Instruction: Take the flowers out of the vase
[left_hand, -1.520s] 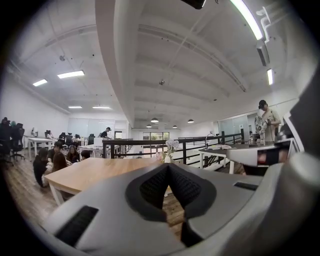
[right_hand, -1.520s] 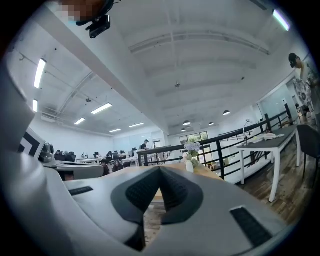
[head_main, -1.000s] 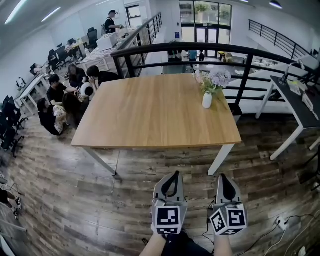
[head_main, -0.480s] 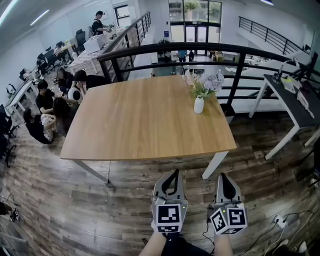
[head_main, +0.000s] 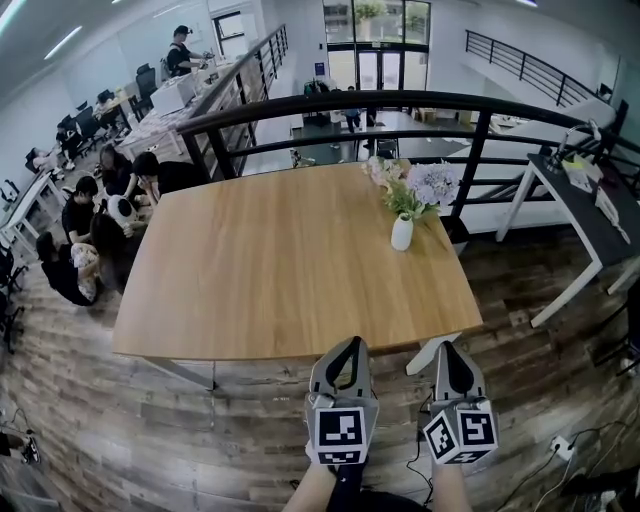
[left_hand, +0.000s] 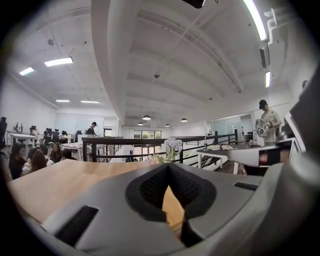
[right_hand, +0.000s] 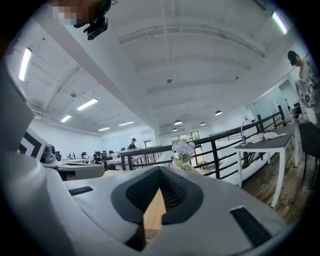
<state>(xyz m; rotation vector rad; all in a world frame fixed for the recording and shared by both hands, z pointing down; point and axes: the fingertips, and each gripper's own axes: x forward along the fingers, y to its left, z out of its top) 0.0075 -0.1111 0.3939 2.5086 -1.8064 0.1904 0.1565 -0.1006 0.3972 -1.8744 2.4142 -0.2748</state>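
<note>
A: Most of our view is the wooden table (head_main: 270, 270). Its top is bare across left and middle, and its near edge is just ahead of us.
B: Black railing (head_main: 480, 105) close behind its far edge. Floor (head_main: 520, 290) open to the right.
A: White vase (head_main: 402, 232) near the far right corner, upright, long axis vertical. Flowers (head_main: 420, 185) point up out of its neck.
B: Left gripper (head_main: 350, 345) and right gripper (head_main: 449, 348) both clenched on nothing, well apart from the vase.

Head view: set high above the near desk (head_main: 290, 270) edge, facing steeply down; flowers (head_main: 425, 185) well off at one o'clock. Left and right gripper views: low, level, facing across the desk toward twelve. Shared by all three: desk, flowers, railing (head_main: 420, 97).
</note>
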